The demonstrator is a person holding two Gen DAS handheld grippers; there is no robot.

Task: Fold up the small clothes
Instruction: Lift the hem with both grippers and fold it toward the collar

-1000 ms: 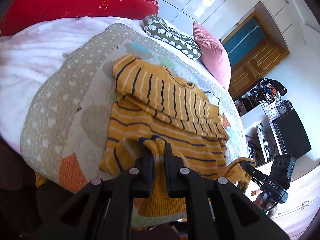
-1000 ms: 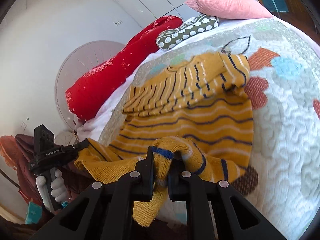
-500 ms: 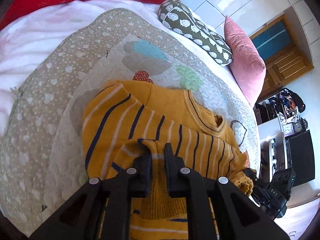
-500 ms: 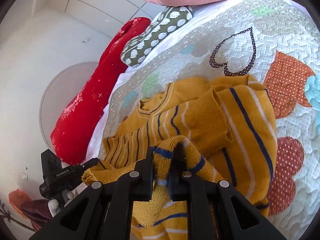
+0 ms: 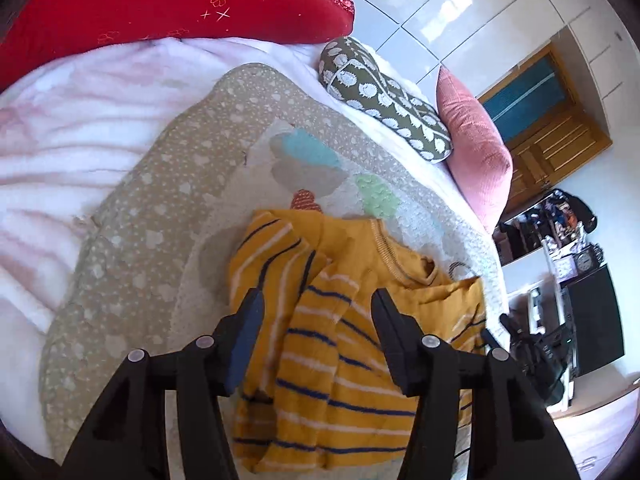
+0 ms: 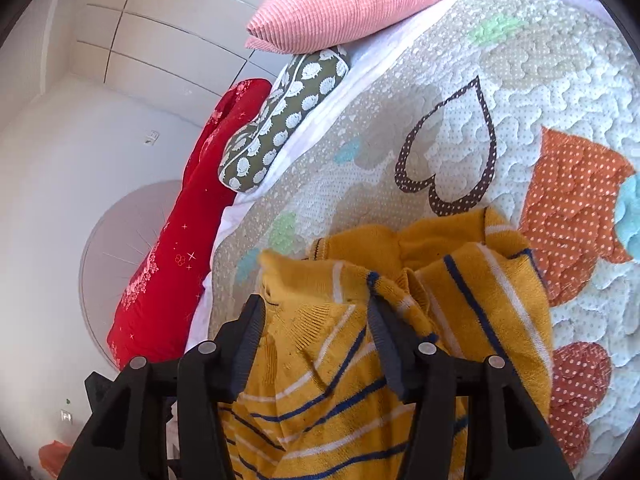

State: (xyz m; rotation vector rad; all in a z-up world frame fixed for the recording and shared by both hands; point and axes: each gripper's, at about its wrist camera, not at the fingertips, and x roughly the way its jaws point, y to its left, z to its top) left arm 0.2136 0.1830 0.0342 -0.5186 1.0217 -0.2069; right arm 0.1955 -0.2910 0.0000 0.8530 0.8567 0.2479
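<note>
Now one striped sweater (image 5: 344,344) on the quilt (image 5: 132,264), two tongs, left tongs (image 5: 316,312) and right tongs (image 6: 316,316), both released, three pillows.

Bare quilt (image 5: 132,248) lies left of the yellow sweater (image 5: 340,344), and more quilt (image 6: 460,80) stretches beyond it toward the headboard end, giving room to pass. At that far end a red cushion (image 5: 160,4), a green patterned pillow (image 5: 384,100) and a pink pillow (image 5: 476,152) block the way. The bunched sweater (image 6: 360,360) fills the space between both spread claws.
</note>
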